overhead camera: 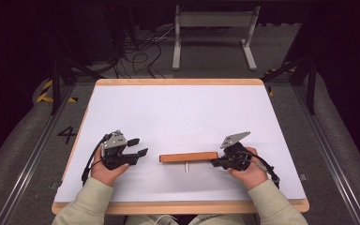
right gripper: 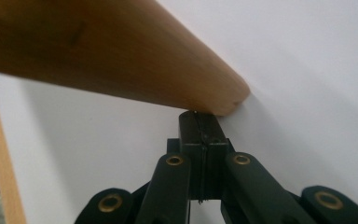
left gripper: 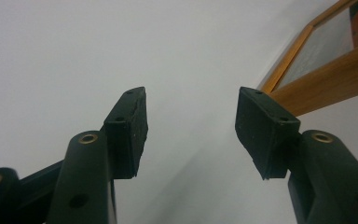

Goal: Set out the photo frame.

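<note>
A long wooden bar (overhead camera: 189,157) lies flat near the front of the white table (overhead camera: 178,112). A short metal pin (overhead camera: 186,167) sticks out of its near side. My right gripper (overhead camera: 213,162) is shut, and its tips touch the bar's right end. In the right gripper view the closed jaws (right gripper: 200,123) sit just under the rounded end of the bar (right gripper: 102,51), with nothing visible between them. My left gripper (overhead camera: 138,146) is open, a short way left of the bar. Its jaws (left gripper: 191,112) stand apart over bare table, with the bar (left gripper: 326,91) off to the right.
The table has a wooden rim (overhead camera: 178,82). Beyond its far edge stands a white metal frame (overhead camera: 214,18), beside loose cables (overhead camera: 140,51) on the floor. Dark rails run along both sides of the table.
</note>
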Motion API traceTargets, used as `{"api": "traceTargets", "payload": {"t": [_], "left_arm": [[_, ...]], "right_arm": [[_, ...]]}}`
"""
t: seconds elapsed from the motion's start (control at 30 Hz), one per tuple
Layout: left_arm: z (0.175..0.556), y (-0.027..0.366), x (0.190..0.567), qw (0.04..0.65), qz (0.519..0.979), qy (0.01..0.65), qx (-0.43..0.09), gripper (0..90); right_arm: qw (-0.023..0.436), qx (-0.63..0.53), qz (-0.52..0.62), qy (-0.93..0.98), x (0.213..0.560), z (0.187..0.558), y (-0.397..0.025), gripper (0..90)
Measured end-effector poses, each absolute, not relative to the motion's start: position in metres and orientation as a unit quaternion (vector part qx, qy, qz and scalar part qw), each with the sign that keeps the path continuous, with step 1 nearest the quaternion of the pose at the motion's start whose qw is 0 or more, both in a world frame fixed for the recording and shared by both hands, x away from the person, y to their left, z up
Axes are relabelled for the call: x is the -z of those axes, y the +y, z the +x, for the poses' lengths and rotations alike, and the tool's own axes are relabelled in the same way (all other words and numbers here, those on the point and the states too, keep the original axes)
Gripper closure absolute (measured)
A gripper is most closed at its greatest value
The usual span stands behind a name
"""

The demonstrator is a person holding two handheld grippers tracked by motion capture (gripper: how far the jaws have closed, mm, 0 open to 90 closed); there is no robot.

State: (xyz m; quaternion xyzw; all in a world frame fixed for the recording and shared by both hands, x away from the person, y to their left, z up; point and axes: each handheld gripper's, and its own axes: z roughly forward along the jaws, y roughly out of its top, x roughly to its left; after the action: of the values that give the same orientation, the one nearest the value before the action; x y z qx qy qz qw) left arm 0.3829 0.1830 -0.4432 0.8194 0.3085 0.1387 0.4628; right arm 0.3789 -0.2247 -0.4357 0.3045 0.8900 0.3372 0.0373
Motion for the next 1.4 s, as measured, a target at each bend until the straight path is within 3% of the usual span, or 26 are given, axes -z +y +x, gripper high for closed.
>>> {"api": "traceTargets", "payload": {"t": [0.6, 1.4], "left_arm": [[0.380, 0.186, 0.447, 0.457, 0.821, 0.313, -0.141, 44.7], [0.381, 0.189, 0.448, 0.458, 0.819, 0.316, -0.142, 42.8]], "right_arm": [[0.044, -0.347, 0.340, 0.873, 0.434, 0.418, -0.209, 90.0], [0.010, -0.369, 0.350, 0.861, 0.435, 0.467, -0.176, 90.0]]}}
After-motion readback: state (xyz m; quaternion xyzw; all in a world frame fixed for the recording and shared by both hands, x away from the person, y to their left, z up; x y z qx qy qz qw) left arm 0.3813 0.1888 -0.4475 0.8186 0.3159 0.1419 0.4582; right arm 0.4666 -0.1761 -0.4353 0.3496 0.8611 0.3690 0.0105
